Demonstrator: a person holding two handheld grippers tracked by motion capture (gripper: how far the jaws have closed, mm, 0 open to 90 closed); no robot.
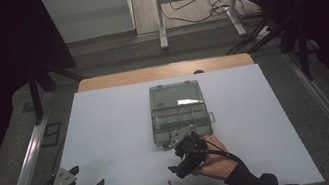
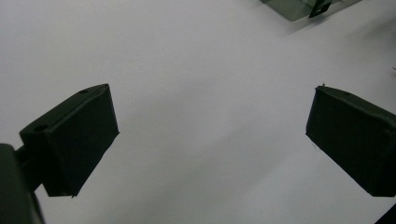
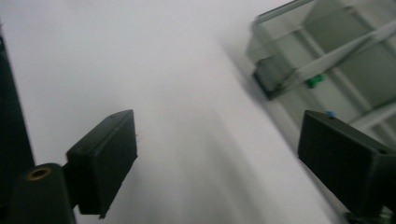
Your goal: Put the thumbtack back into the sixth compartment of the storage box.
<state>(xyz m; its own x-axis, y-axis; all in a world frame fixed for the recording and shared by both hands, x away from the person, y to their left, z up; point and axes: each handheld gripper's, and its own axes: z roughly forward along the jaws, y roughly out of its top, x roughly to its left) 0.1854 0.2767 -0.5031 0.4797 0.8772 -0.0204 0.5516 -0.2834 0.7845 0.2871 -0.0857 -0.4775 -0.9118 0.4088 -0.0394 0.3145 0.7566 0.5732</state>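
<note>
A small red piece (image 1: 169, 183), perhaps a push pin, lies on the white table (image 1: 108, 132) just beside the right claw (image 1: 179, 167), which hangs over it with jaws apart and empty. Behind it stands an open clear compartment box (image 1: 179, 115); the right gripper view shows a green piece (image 3: 315, 81) in one cell. The red piece is likely light, hard and quick to skid, so pinch it across its thicker part. It is too small to make out its shape. The left claw (image 1: 89, 178) rests wide open at the table's near edge.
</note>
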